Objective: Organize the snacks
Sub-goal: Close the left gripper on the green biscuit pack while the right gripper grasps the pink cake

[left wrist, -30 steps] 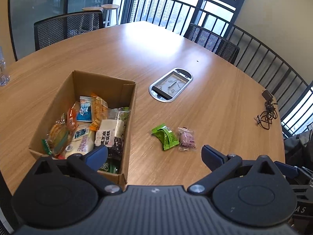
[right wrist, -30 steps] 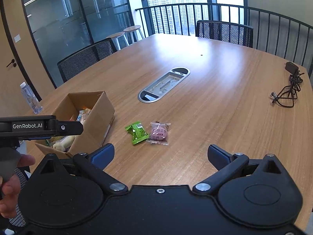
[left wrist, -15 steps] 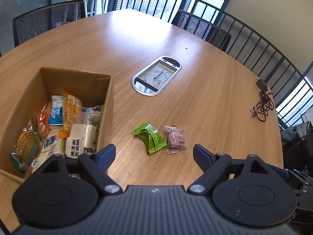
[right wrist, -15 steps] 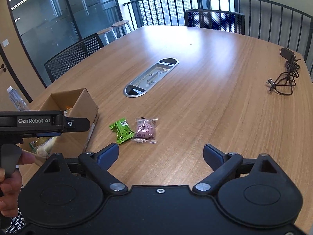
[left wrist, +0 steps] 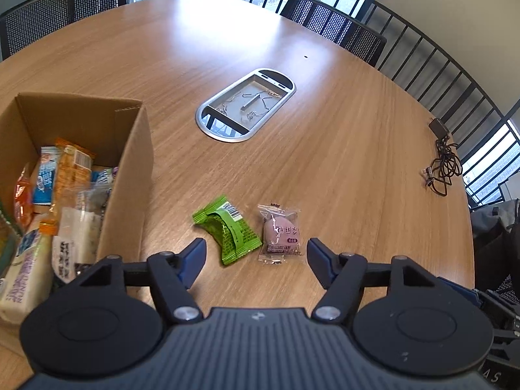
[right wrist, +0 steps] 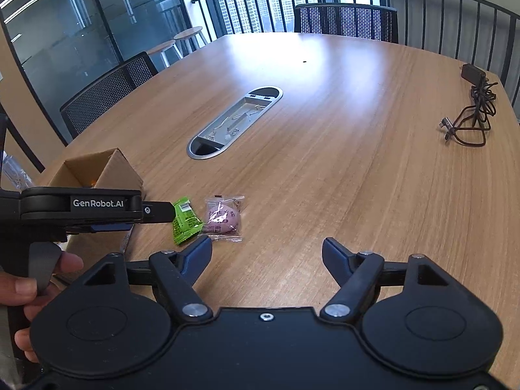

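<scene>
A green snack packet (left wrist: 229, 229) and a clear-wrapped pink snack (left wrist: 281, 232) lie side by side on the wooden table (left wrist: 325, 162). My left gripper (left wrist: 255, 260) is open and empty, just short of both, its fingers straddling them. A cardboard box (left wrist: 131, 175) with several snack packets stands to their left. In the right wrist view my right gripper (right wrist: 266, 256) is open and empty, near the pink snack (right wrist: 224, 219) and green packet (right wrist: 185, 222); the left gripper's body partly hides the box (right wrist: 107, 169).
An oval metal cable port (left wrist: 245, 104) is sunk in the table's middle. A black charger and coiled cable (left wrist: 443, 169) lie at the far right edge. Mesh chairs (left wrist: 331, 26) and a railing ring the table. A hand (right wrist: 29, 289) holds the left gripper.
The left gripper has moved right from over the box, and now the two loose snacks lie between its open fingers. The right gripper has drawn a little closer to them.
</scene>
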Demonstrator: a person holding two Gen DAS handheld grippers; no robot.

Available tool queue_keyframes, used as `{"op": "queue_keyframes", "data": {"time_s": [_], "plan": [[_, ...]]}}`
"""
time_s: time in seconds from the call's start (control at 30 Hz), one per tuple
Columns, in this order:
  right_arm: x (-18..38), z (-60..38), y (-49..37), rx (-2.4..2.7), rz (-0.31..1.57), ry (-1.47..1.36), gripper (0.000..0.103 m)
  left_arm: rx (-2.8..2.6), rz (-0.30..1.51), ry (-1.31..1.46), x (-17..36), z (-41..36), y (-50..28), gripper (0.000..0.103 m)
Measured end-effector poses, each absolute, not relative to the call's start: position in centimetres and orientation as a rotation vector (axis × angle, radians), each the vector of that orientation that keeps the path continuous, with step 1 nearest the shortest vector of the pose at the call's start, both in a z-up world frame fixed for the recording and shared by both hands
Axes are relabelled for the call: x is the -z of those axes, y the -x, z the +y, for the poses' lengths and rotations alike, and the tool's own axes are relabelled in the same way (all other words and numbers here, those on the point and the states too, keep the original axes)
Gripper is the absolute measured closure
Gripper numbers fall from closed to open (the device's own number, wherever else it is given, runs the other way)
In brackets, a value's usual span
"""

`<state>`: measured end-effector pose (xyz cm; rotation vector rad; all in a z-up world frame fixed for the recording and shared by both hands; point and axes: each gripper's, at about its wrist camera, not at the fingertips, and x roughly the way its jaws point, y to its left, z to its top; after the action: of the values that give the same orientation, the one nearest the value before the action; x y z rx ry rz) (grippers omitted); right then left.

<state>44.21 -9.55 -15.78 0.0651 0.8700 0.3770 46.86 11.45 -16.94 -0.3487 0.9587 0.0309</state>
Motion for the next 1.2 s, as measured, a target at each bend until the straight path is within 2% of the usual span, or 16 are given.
{"op": "queue_keyframes", "data": {"time_s": [0.6, 0.7, 0.83, 0.87, 0.9, 1.0, 1.2], "plan": [[19.4, -8.0, -48.6, -0.4, 0.934, -0.129, 0.038, -0.119, 1.033, 0.37, 21.6, 11.9, -51.2, 0.04], [19.8, -7.8, -49.1, -0.4, 0.946, -0.13, 0.039, -0.155, 1.046, 0.382, 22.3, 12.3, -51.7, 0.049], [20.0, -7.2, -49.5, -0.416, 0.95, -0.118, 0.039, -0.182, 1.041, 0.373, 23.0, 12.6, -52.1, 0.054], [20.1, -7.0, -49.6, -0.421, 0.951, -0.114, 0.038, -0.183, 1.04, 0.373, 23.0, 12.6, -52.3, 0.057], [20.1, -6.8, -49.7, -0.426, 0.953, -0.108, 0.039, -0.183, 1.038, 0.367, 23.0, 12.6, -52.4, 0.071], [20.3, -6.0, -50.2, -0.435, 0.954, -0.095, 0.038, -0.169, 1.036, 0.357, 23.1, 12.7, -52.5, 0.079], [20.9, -4.1, -51.2, -0.474, 0.953, -0.081, 0.039, -0.138, 1.003, 0.385, 21.6, 13.9, -51.1, 0.081]]}}
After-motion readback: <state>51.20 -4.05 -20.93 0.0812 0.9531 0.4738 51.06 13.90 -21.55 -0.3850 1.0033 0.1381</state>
